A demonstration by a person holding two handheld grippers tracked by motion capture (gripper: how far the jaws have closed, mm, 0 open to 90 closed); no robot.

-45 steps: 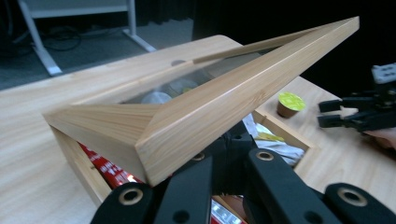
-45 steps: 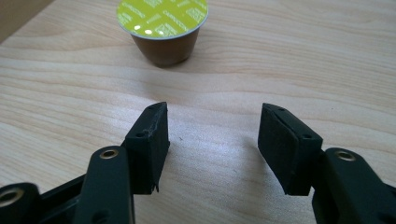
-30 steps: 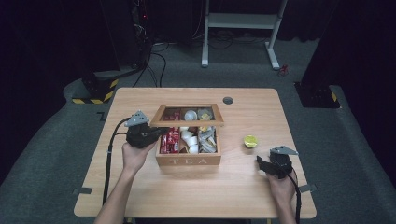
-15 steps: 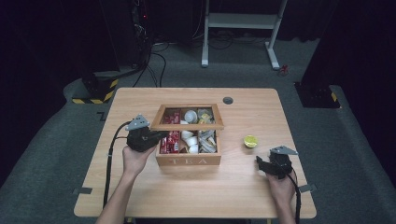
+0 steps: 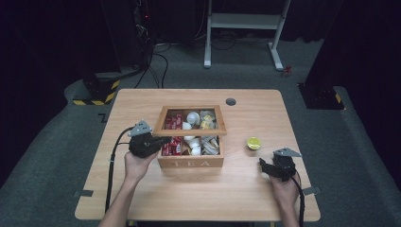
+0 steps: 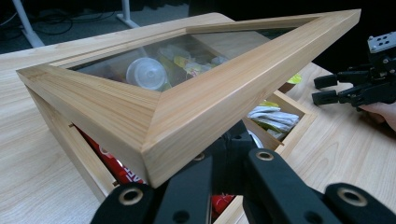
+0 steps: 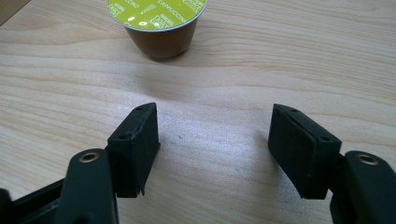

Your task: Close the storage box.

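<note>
Here my left gripper (image 5: 163, 140) has its fingers pinched on the tea box lid (image 6: 196, 93), tipped up mid-tabletop, while my right gripper (image 7: 215, 149) gapes wide near the coffee pod (image 7: 158, 23).

Glass-paned wooden lid (image 6: 187, 100) tilted up over tea box (image 6: 285, 123) compartments

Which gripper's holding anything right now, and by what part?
The left gripper has the tea box's glass lid by the corner of its wooden frame, lid partly raised. The right gripper is open over the table, holding nothing, short of the capsule.
</note>
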